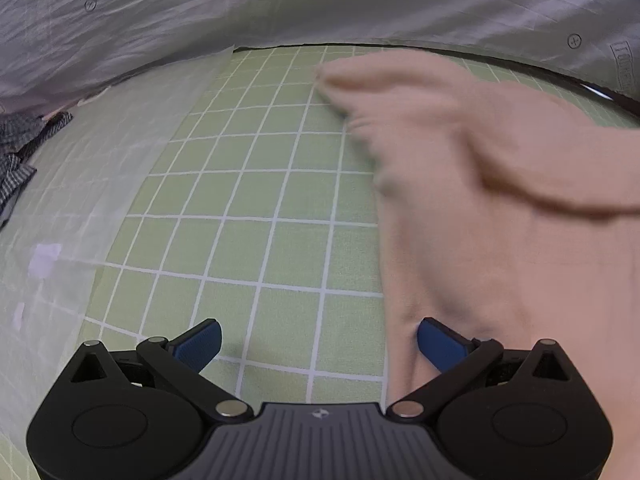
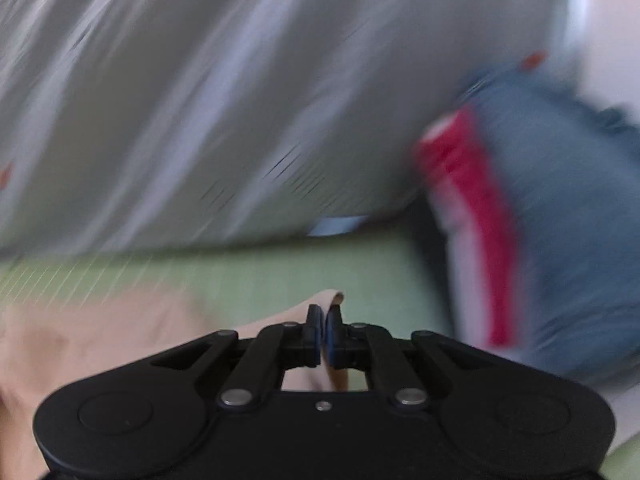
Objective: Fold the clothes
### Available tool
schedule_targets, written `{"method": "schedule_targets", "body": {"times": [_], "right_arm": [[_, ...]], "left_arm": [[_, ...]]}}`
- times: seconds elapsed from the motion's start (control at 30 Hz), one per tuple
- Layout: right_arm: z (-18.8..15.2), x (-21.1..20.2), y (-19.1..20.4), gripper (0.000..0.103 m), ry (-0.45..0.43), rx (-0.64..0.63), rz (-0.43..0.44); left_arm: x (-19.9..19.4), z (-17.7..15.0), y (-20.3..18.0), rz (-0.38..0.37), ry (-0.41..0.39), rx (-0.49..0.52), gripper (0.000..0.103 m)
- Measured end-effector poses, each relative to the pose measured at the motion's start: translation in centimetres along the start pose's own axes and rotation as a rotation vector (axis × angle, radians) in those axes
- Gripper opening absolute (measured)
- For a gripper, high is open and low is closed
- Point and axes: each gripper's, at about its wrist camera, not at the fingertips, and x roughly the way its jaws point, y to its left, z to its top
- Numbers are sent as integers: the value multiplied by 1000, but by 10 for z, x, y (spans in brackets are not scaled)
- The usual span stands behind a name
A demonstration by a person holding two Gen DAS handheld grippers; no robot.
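A peach-pink garment (image 1: 500, 200) lies on the green checked sheet (image 1: 256, 200), filling the right half of the left wrist view; its upper part is lifted and blurred. My left gripper (image 1: 318, 344) is open and empty, with its right fingertip at the garment's left edge. In the blurred right wrist view, my right gripper (image 2: 323, 330) is shut on an edge of the same peach garment (image 2: 100, 344), which trails away to the left below it.
A white printed quilt (image 1: 360, 0) is bunched along the far side. A dark checked cloth (image 1: 20, 148) lies at the left. In the right wrist view a blue denim item with red and white fabric (image 2: 540, 220) stands at the right.
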Motion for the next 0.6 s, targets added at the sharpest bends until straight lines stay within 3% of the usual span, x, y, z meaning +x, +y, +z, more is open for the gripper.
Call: {"method": "schedule_targets", "body": {"times": [0.1, 0.17, 0.3, 0.5, 0.6], "right_arm": [[1, 9, -16, 3, 19, 37, -58], [-7, 21, -21, 3, 82, 54, -64], [-16, 18, -18, 3, 99, 30, -59], [-17, 29, -30, 3, 121, 54, -63], [-17, 27, -31, 4, 129, 66, -59]], "left_arm": [[2, 1, 7, -28, 32, -51, 103], [4, 6, 15, -46, 48, -95, 103], [4, 23, 33, -63, 32, -185, 103], [27, 84, 60, -140, -32, -389, 100], [42, 115, 60, -222, -77, -401, 92]]}}
